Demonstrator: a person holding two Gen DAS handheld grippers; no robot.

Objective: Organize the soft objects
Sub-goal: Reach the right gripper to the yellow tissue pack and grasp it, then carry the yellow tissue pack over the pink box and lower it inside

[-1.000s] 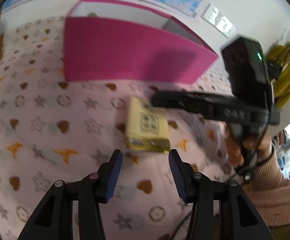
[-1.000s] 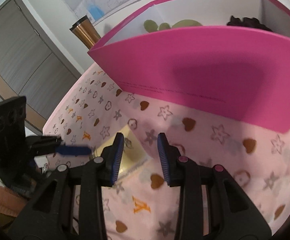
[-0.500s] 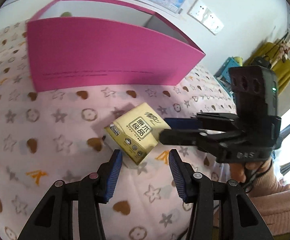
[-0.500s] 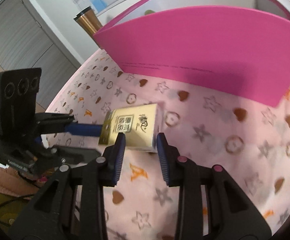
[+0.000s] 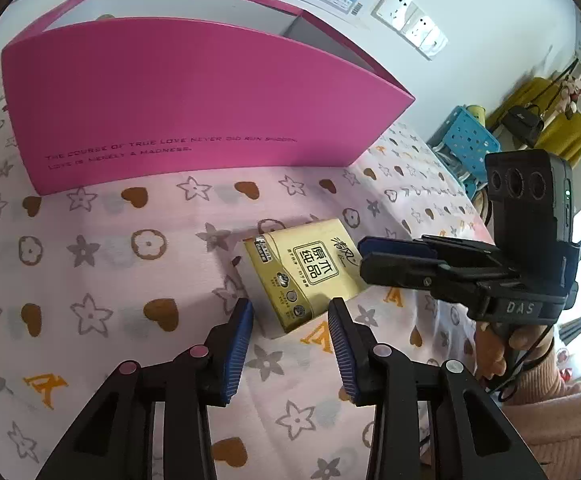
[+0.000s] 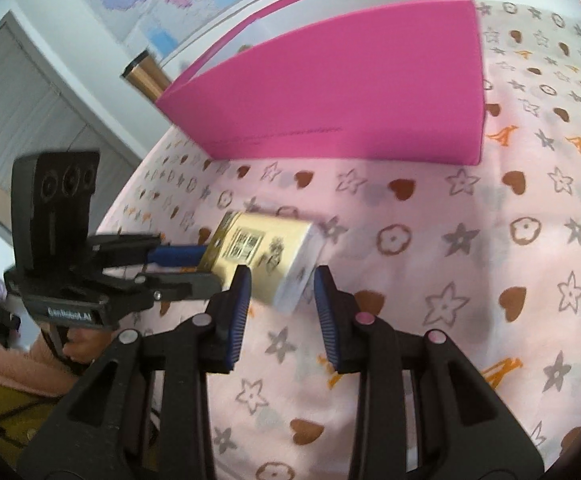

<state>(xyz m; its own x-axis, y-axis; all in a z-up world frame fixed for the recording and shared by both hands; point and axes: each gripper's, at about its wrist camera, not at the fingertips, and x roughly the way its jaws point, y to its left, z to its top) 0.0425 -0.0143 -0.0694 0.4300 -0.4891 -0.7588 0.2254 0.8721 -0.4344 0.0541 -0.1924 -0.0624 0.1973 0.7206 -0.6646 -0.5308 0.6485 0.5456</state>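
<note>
**Left wrist view**
- Item: yellow tissue pack [image 5: 304, 272], lying flat on the patterned tablecloth [image 5: 90, 280], in front of the pink box [image 5: 194, 100] and well clear of it.
- My left gripper [image 5: 290, 340]: jaws parted and just been closing. The pack's near corner sits between the pad tips, but I see neither pad pressing on it.
- Bearing: the pack lies straight ahead and turned cornerwise to these jaws, so they face a point rather than a flat side.
- My right gripper [image 5: 364, 258] comes in from the right, its fingertips at the pack's right edge (touching or just short, I cannot tell).

**Right wrist view**
- Same pack [image 6: 266, 248], blurred, directly ahead of the right jaws. Its long side runs from far left to near right, and its near end sits between the pad tips.
- Right jaws: narrowly spread, with no pinch visible.
- Left gripper [image 6: 206, 268] reaches the pack's far-left end.

**Judgement**
- Both hands are equally near and set at roughly right angles to each other.
- The right jaws meet the pack more squarely, so they look better placed to take it.
</note>
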